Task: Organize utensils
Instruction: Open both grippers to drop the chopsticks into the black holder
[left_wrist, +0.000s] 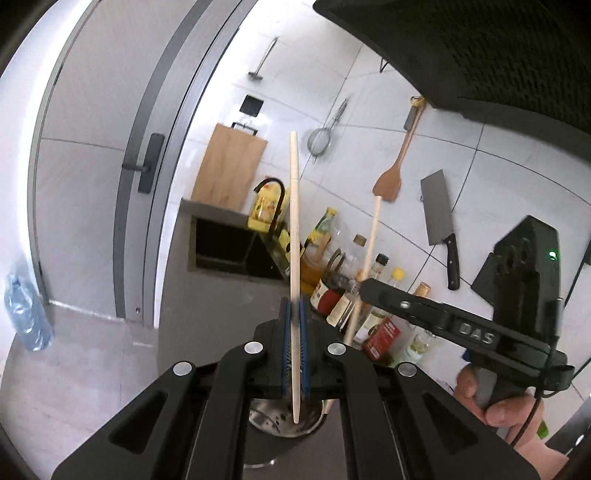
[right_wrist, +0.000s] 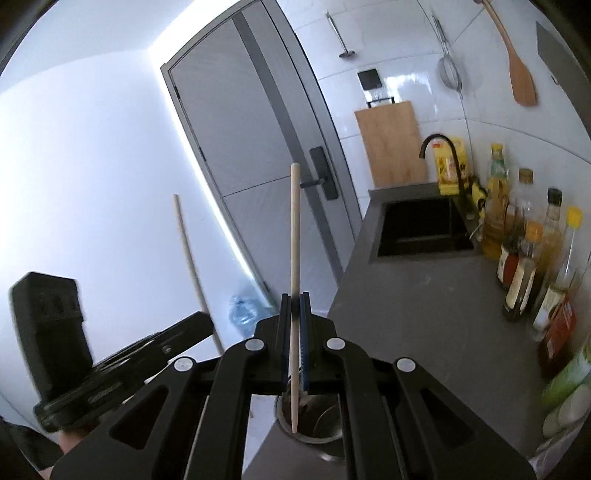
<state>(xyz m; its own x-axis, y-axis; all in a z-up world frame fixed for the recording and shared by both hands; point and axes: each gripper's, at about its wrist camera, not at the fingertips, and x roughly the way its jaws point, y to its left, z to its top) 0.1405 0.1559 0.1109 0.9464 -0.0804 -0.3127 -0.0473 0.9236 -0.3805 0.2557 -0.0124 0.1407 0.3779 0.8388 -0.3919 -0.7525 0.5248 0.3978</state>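
My left gripper is shut on a pale wooden chopstick held upright, its lower tip over a steel utensil holder. My right gripper is shut on a second chopstick, also upright, its tip above the same steel holder. In the left wrist view the right gripper shows at the right, holding its chopstick. In the right wrist view the left gripper shows at the lower left with its chopstick.
A grey counter holds a black sink with a dark tap and a row of bottles along the tiled wall. A cutting board, strainer, wooden spatula and cleaver are at the wall. A grey door is at the left.
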